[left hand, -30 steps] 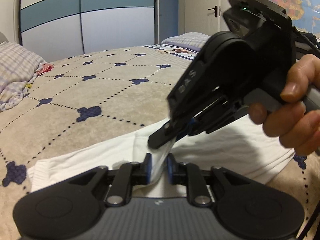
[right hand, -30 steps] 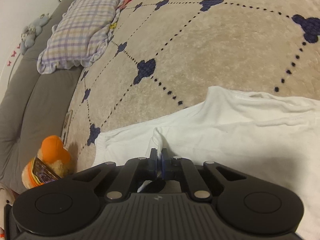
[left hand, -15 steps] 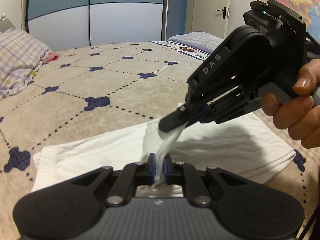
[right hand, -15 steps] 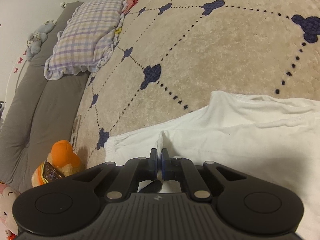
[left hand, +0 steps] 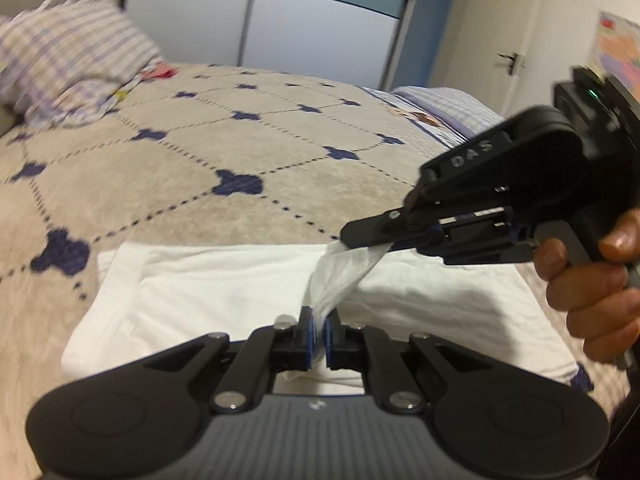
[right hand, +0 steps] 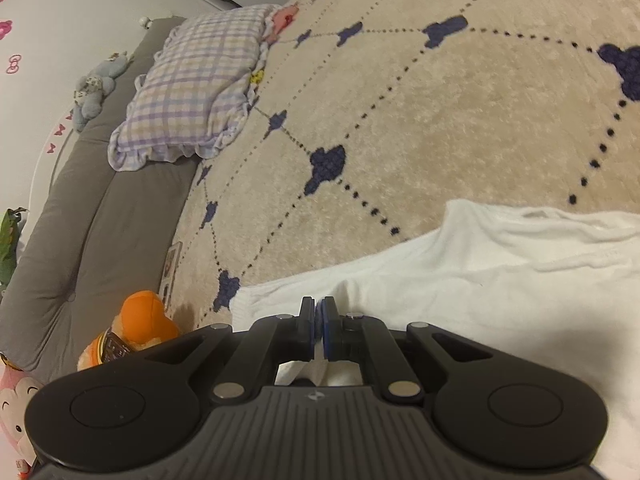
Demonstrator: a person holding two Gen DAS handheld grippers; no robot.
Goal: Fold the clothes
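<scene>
A white garment (left hand: 224,296) lies flat on the beige bedspread (left hand: 200,160). My left gripper (left hand: 316,330) is shut on a pinched-up fold of it. The same fold stretches up and right to my right gripper (left hand: 360,242), also shut on the cloth and held by a hand (left hand: 592,292). In the right wrist view the right gripper (right hand: 319,320) has its blue pads together with white cloth (right hand: 480,280) caught between them. A strip of fabric is pulled taut between the two grippers, above the rest of the garment.
A checked pillow (right hand: 192,88) lies at the bed's head, with a grey headboard cushion (right hand: 80,200) beyond it. Soft toys, an orange one (right hand: 140,320) among them, sit beside the bed. Wardrobe doors (left hand: 260,12) and a room door (left hand: 512,60) stand past the bed.
The left gripper closed on the white fold that stood between its open pads. The left view rolled and shifted; the right gripper stays shut on the cloth and sits farther right in view.
</scene>
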